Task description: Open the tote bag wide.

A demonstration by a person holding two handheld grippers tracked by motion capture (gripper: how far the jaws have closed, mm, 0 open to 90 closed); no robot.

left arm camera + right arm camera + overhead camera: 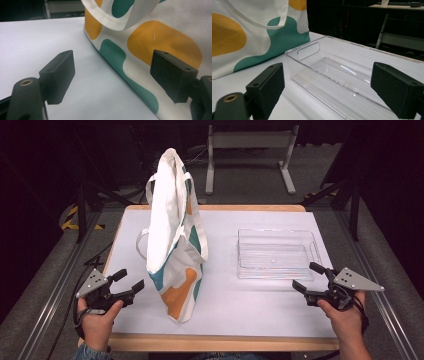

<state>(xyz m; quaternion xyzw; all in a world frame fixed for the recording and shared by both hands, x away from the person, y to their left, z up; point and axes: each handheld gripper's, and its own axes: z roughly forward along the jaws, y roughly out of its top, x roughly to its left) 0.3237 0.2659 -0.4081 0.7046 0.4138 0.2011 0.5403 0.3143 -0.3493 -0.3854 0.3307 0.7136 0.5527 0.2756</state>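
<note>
Left of the tote bag (175,240), the left gripper (129,281) hovers with jaws apart, holding nothing. The bag stands upright at the white table's (225,305) middle (teal and orange blotches). Right of the bag lies a clear tray (276,253); nearer the person, the right gripper (309,277) also gapes empty. Best approach probably: pinch a strap, not loose cloth. The bag's inside is hidden.

white cloth bag (172,235) with orange and teal blobs; clear ribbed plastic tray (276,254); white table top (240,305) edged in pale wood; black left gripper (129,281) and right gripper (305,277), grey plates.
</note>
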